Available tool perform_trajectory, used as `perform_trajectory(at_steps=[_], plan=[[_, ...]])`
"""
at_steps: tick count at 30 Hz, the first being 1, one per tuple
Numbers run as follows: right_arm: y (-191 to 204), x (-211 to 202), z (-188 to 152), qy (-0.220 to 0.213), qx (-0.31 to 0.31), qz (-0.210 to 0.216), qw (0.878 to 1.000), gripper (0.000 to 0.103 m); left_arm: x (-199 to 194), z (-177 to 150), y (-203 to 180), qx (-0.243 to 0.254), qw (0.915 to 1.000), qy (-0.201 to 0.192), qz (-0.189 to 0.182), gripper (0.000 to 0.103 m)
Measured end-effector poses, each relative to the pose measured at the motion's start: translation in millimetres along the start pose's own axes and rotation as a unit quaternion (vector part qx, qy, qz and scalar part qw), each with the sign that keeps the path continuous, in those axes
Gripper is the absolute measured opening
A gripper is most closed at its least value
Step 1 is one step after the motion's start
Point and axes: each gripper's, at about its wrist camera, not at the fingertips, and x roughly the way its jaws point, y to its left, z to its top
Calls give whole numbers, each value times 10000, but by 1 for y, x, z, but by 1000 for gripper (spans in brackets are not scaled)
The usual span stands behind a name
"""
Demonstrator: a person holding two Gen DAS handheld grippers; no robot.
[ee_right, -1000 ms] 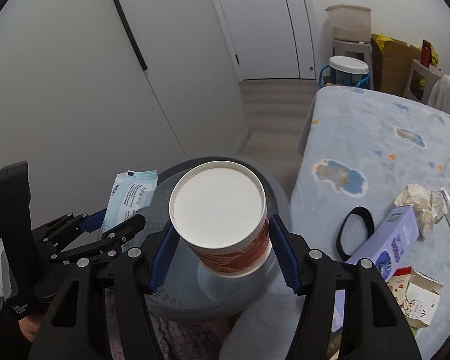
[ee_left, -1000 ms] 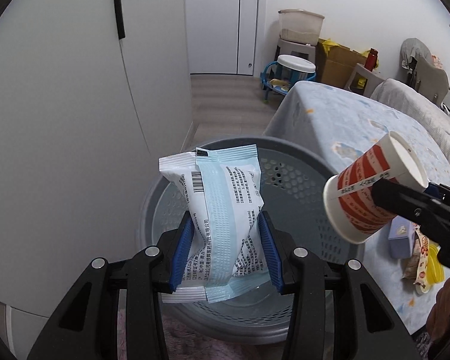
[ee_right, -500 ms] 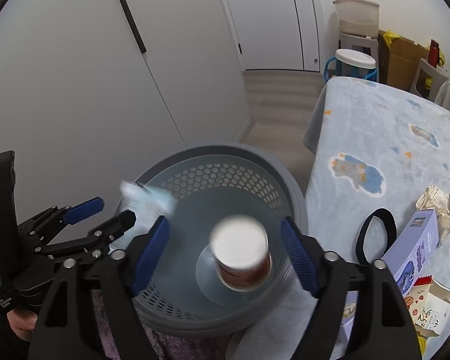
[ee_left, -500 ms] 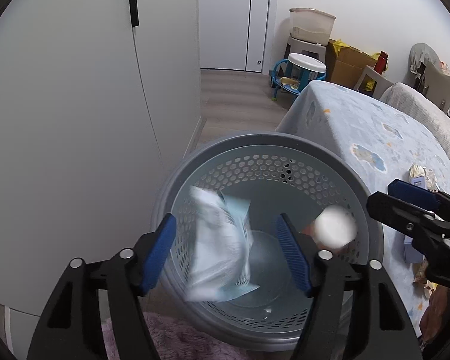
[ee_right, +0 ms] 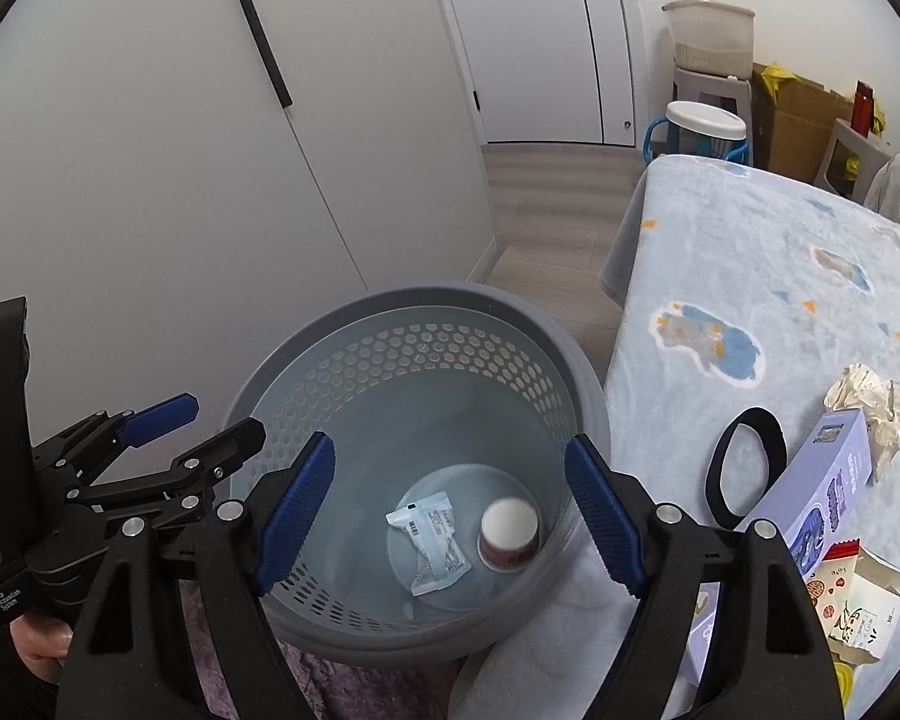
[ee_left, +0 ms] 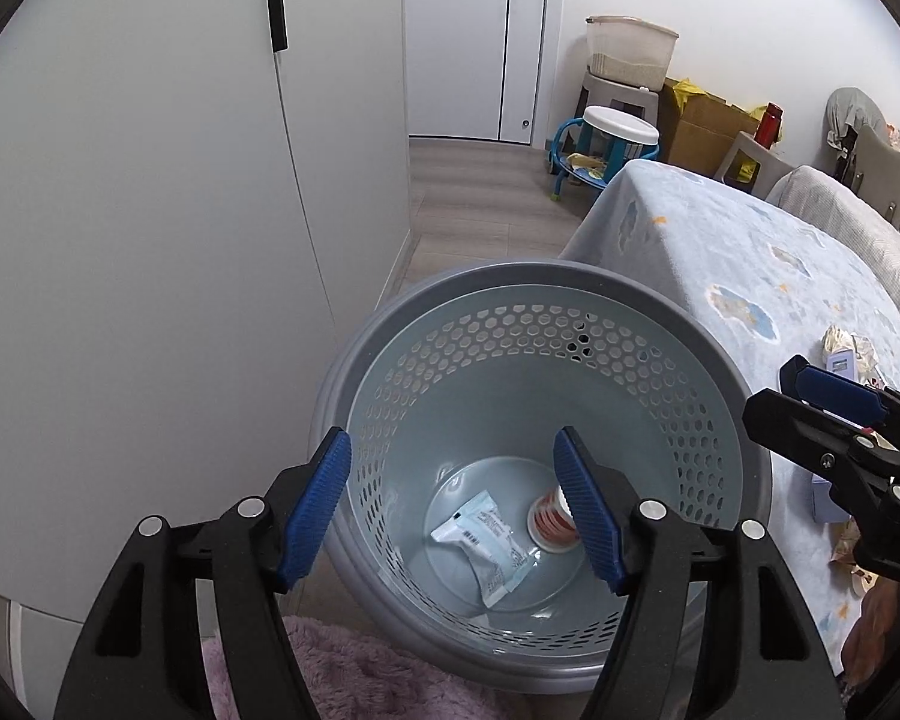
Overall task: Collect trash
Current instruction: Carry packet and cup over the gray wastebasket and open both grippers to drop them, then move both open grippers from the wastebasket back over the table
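A grey perforated trash basket (ee_left: 510, 282) stands on the floor beside the bed; it also shows in the right wrist view (ee_right: 390, 306). On its bottom lie a white-and-blue packet (ee_left: 486, 537) (ee_right: 429, 540) and a red-and-white paper cup (ee_left: 549, 522) (ee_right: 508, 534). My left gripper (ee_left: 453, 510) is open and empty above the basket. My right gripper (ee_right: 447, 516) is open and empty above it too. Each gripper shows in the other's view: the right one (ee_left: 810, 414), the left one (ee_right: 192, 426).
The bed with a light blue blanket (ee_right: 780, 300) lies at the right. On it are crumpled paper (ee_right: 870, 408), a purple box (ee_right: 828, 480), a black band (ee_right: 744, 468) and a small carton (ee_right: 858, 600). A white wardrobe (ee_left: 150, 210) stands at the left. A fluffy rug (ee_left: 354, 672) lies below.
Both grippers opened. The packet and the cup dropped from them and now lie on the basket's bottom.
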Motion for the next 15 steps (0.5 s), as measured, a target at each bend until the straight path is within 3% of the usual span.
perform_trajectory(at_steps=[15], plan=[[-1,-10,-5,-72,20,15,10000,78,-13,-4,-2,-1,10000,-69,42,69]])
